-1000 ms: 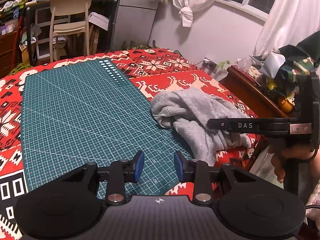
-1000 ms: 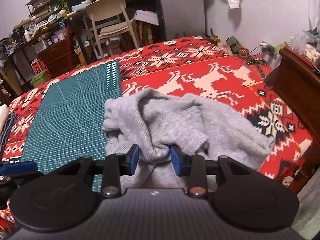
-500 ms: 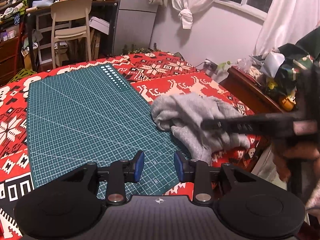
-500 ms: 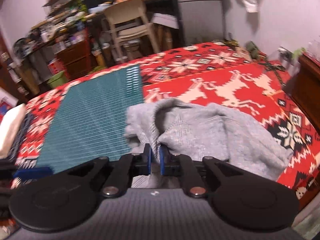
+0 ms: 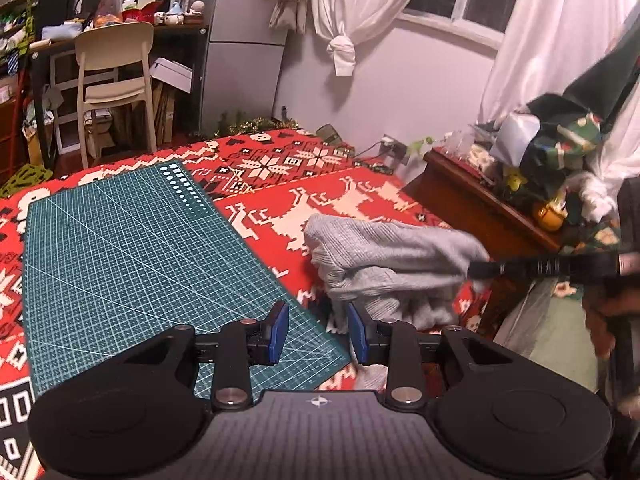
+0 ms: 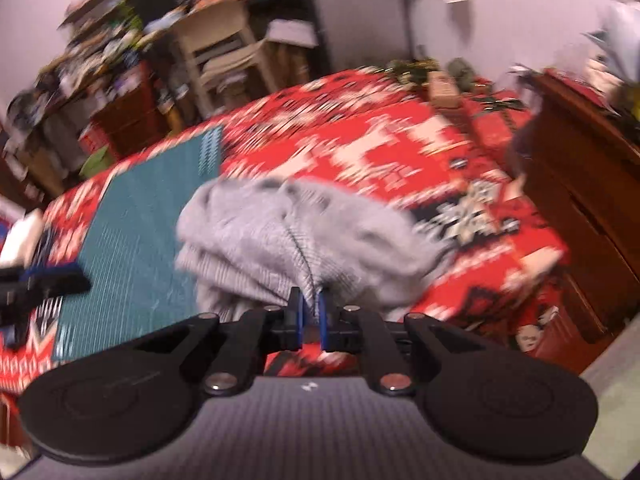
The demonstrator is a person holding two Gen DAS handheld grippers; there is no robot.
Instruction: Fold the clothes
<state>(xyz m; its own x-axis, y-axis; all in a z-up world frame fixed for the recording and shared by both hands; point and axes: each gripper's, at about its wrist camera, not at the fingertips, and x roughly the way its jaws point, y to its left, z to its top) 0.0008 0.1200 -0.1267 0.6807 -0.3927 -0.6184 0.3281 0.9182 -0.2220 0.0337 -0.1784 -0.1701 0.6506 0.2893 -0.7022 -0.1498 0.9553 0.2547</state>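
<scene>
No fold is made yet: grey sweater (image 6: 304, 232) lies bunched on the red bedspread (image 5: 360, 200) by the cutting mat's (image 5: 120, 260) right edge. Right gripper (image 6: 311, 312) pinches its cloth; left gripper (image 5: 318, 330) hangs parted, empty.

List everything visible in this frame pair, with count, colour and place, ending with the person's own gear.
grey garment: one, crumpled, on the blanket right of the mat
cutting mat: one, green, gridded, on the blanket
blanket: one, red with white and black pattern, covering the surface
chair: one, cream, at the cluttered desk behind
wooden cabinet: one, brown, right, piled with clutter
curtains: white, at the window
left gripper: black, blue pads, open, empty
right gripper: black, blue pads, shut on the garment
</scene>
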